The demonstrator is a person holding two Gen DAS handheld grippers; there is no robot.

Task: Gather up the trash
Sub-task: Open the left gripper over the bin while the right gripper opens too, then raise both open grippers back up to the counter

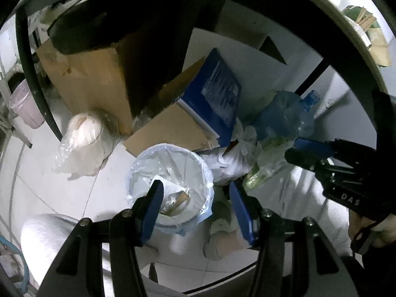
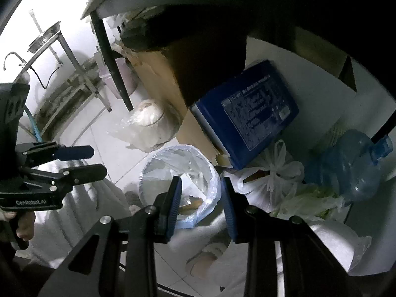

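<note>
Above the bin rim [image 1: 198, 159], both claws spread.

Pale tiled floor [image 2: 99, 128], white wall [image 1: 259, 74], metal sink stand [image 2: 61, 57] beside a black table leg [image 2: 111, 59].

One lined trash bin [image 1: 170, 185], one blue box [image 2: 247, 116], one water jug [image 2: 351, 165], two tongs [image 1: 195, 195] [image 2: 200, 193].

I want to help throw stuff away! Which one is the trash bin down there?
Look under the table at the big blue box leaning on brown cardboard. Just in front of its lower corner, on the tiled floor, stands the trash bin. It is the only round open container, lined with a pale blue plastic bag, unlike the tied white bag beside it.
</note>
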